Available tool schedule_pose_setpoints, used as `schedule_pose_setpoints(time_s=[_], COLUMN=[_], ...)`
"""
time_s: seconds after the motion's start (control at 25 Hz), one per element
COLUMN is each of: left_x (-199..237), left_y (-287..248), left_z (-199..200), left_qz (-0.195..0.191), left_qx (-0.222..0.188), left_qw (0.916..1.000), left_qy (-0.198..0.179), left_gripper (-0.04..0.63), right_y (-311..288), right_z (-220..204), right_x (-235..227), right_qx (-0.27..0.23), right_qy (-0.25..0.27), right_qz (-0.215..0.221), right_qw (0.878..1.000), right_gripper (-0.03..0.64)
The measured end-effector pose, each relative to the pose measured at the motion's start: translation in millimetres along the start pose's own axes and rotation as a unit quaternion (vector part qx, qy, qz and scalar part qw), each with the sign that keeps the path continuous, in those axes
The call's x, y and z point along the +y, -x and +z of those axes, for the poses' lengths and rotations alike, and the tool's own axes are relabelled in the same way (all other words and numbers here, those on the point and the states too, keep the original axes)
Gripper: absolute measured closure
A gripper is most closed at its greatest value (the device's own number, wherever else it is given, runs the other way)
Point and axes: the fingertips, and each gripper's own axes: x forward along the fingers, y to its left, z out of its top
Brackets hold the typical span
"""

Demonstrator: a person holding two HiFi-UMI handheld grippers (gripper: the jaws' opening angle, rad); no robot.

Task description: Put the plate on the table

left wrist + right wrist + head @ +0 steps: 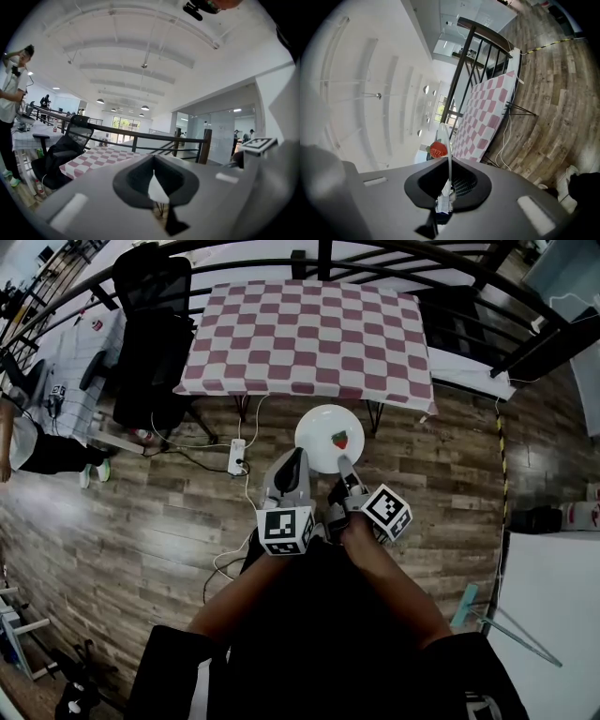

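A white plate point(328, 427) with a strawberry picture point(339, 440) hangs over the wooden floor, just short of the table with the pink-and-white checked cloth point(309, 334). My right gripper point(344, 463) is shut on the plate's near rim. In the right gripper view the plate point(446, 140) stands edge-on between the jaws point(449, 180), with the strawberry point(438, 149) to its left. My left gripper point(297, 458) meets the plate's near-left rim. In the left gripper view a white sliver of the plate point(157, 190) is pinched between its jaws. The checked table point(98, 157) lies ahead.
A black office chair point(155, 343) stands at the table's left end. A power strip point(237, 457) and cables lie on the floor below the table's front edge. A dark railing point(375, 254) runs behind the table. A person point(28, 442) stands far left. A white surface point(553, 596) is at right.
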Motion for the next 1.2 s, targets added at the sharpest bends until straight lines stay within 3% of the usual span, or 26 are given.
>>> schedule_pose_setpoints(time_s=[0.84,1.2], left_x=[-17,10], left_y=[-66,-124], left_z=[-11,-2], left_qz=[-0.053,-0.046], left_qx=[0.019,0.027], left_qw=[0.9982,0.9985], left_qy=[-0.02,-0.011], left_gripper=[0.586,0.586], right_y=[-44,-102], right_z=[56,85], right_x=[-15,-9], right_qx=[-0.006,-0.003], right_qy=[0.0,-0.002], right_qz=[-0.011,-0.02], right_qw=[1.0,1.0], right_gripper=[0.609,0.61])
